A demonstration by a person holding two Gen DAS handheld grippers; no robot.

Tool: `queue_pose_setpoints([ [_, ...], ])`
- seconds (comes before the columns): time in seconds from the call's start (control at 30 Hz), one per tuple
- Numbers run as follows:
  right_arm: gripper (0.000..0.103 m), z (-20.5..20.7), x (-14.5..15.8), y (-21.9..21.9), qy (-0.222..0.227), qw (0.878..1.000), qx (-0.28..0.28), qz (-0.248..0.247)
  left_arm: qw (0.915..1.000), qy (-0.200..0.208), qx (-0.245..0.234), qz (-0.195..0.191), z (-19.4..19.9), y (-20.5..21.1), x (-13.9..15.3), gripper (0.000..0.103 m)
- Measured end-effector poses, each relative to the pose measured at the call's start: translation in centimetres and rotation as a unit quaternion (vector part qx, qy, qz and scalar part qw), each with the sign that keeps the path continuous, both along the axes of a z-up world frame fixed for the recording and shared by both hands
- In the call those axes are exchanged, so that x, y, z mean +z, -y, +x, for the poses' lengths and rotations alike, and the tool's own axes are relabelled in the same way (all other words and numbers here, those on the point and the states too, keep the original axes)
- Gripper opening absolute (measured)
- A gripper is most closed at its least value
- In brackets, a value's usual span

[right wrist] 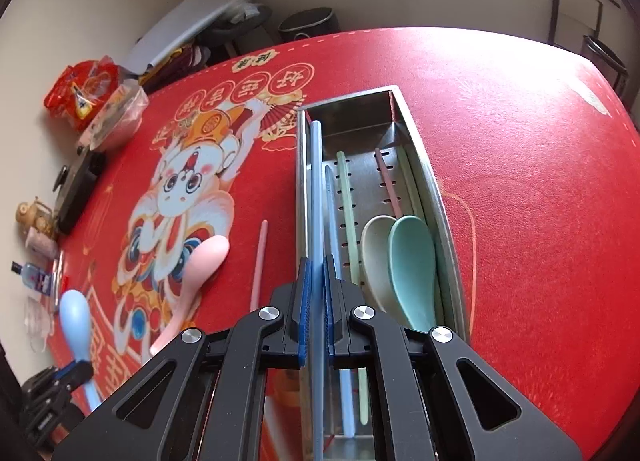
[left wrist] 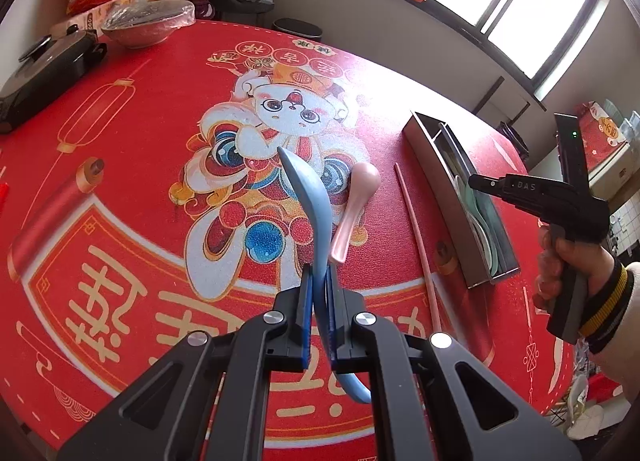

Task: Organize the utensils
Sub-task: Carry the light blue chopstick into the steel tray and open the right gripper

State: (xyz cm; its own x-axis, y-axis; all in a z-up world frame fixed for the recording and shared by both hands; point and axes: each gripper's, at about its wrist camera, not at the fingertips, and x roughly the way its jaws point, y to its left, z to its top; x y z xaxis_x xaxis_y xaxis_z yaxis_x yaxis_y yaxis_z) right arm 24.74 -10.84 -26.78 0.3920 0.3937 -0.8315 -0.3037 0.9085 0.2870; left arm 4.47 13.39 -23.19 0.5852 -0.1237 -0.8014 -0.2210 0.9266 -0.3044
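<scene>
Utensils are sitting split between the steel tray (right wrist: 424, 165) and the red mat (left wrist: 140, 165): a beige spoon (right wrist: 374, 245), a teal spoon (right wrist: 412, 261), a green chopstick (right wrist: 348, 201) and a second blue chopstick (right wrist: 334, 221) are lying inside the tray, while a pink spoon (left wrist: 356, 205) and a pink chopstick (left wrist: 416, 237) are lying loose on the mat just beside it. The left gripper (left wrist: 320, 281) is clamping a blue spoon (left wrist: 310, 197) by its handle, bowl pointing forward above the mat. The right gripper (right wrist: 316, 273) is pinching a blue chopstick (right wrist: 317, 189) near mid-length, its tip reaching over the tray's left compartment. Both pieces are looking like light, rigid plastic (smooth, so probably slippery between the pads); the curved spoon handle is offering less flat contact than the straight chopstick, so gripping near the handle's middle is seeming safest. The tray walls are standing tall and thin, and the divider is leaving a narrow slot, so long items are needing to go in lengthwise. Open mat is lying to the left and far side; the pot (left wrist: 48, 65) and covered bowl (left wrist: 148, 25) are sitting well apart at the far edge.
</scene>
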Motion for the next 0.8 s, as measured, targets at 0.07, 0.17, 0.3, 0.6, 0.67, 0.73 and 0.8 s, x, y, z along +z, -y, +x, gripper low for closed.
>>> queue_pose_setpoints([
  [0.07,0.006,0.7,-0.8,-0.4,-0.007,1.000,0.009,-0.010,0.9999,-0.001,0.011,0.003,-0.3,-0.2,0.1,0.006],
  [0.17,0.006,1.5,-1.7,-0.4,-0.016,1.000,0.014,-0.018,0.9995,-0.002,0.030,0.004,-0.7,-0.6,0.3,0.006],
  [0.3,0.006,2.2,-2.6,-0.2,-0.031,0.999,0.012,-0.021,0.9990,-0.002,0.045,0.003,-0.8,-0.6,0.5,0.006],
  [0.6,0.008,1.6,-1.7,1.1,-0.036,0.999,0.007,0.019,0.9996,0.001,0.028,0.008,0.4,1.0,1.2,0.006],
  [0.67,0.008,1.1,-0.9,1.6,-0.028,0.999,0.008,0.021,0.9998,0.003,0.018,0.008,0.9,1.6,1.5,0.006],
  [0.73,0.008,0.3,-0.2,2.2,-0.024,0.999,0.010,0.026,0.9999,0.006,0.007,0.009,1.5,2.3,1.8,0.006],
  [0.8,0.008,-0.6,0.4,2.9,-0.024,0.999,0.014,0.039,0.9999,0.007,-0.004,0.008,2.2,3.1,2.0,0.006],
])
